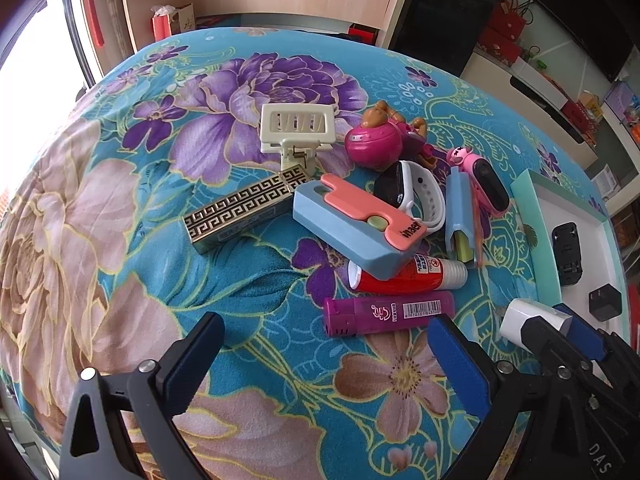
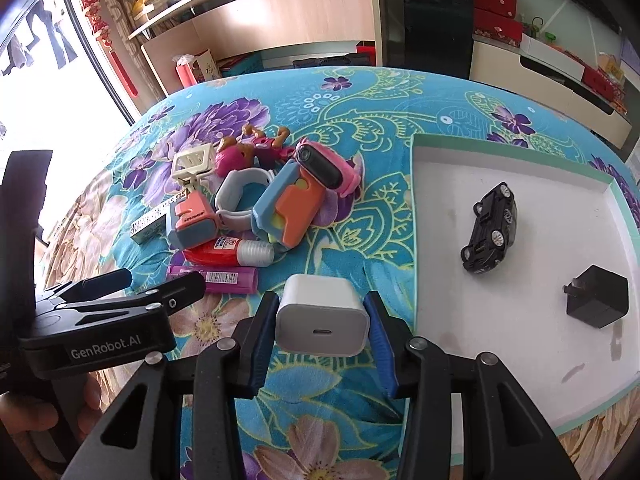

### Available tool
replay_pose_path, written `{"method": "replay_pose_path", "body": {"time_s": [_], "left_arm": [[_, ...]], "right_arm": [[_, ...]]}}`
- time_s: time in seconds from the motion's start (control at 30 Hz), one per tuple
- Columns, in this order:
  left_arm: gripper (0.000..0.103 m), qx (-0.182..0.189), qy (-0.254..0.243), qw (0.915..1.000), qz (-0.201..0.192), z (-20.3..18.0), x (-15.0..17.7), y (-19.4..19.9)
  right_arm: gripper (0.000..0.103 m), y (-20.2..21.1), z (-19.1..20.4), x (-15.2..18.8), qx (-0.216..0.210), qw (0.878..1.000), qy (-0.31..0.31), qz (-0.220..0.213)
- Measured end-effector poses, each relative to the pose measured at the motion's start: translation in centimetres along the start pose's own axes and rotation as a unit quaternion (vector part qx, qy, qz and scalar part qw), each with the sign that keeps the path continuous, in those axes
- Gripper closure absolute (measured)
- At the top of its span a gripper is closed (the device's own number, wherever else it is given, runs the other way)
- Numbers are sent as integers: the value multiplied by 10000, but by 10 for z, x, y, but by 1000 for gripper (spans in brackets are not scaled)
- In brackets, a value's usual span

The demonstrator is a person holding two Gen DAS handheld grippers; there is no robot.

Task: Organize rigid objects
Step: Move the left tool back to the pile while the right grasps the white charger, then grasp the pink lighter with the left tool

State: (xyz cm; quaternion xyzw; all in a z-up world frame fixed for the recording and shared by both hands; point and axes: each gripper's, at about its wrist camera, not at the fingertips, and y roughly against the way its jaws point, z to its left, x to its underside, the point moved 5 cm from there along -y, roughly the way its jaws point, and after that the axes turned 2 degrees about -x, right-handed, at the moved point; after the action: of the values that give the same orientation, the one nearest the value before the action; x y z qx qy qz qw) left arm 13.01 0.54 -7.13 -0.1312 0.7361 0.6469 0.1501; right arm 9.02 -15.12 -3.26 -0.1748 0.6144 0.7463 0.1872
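Note:
My right gripper is shut on a white charger cube and holds it above the cloth, just left of the white tray. It also shows in the left wrist view. The tray holds a black toy car and a black plug adapter. My left gripper is open and empty, just in front of a purple lighter. Behind that lies a pile: red glue bottle, blue-and-pink box, white watch, gold patterned box.
A cream clip, a pink toy figure, a pink band tracker and a blue case lie in the pile on the floral cloth. Shelves and red boxes stand behind the table.

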Motion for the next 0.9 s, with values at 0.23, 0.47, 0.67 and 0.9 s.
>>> {"method": "replay_pose_path", "body": {"time_s": [0.23,0.47,0.67,0.9], "left_arm": [[1,85,-241,9997,28,-23,1,-5],[2,-128,-467,9988,5,-39,-1,-14],[18,-349,-745,9966,-102,-48,-1,-15],[18,-104,-717,9973,-143,-47,0,-7]], "right_arm": [[58,6,-7,-1,-10,9999,-81,-73],[58,11,-13,-1,-30,9997,-172,-144],[58,13,-19,-1,-19,9995,-258,-169],[58,15,-22,-1,-35,9993,-307,-205]]}}
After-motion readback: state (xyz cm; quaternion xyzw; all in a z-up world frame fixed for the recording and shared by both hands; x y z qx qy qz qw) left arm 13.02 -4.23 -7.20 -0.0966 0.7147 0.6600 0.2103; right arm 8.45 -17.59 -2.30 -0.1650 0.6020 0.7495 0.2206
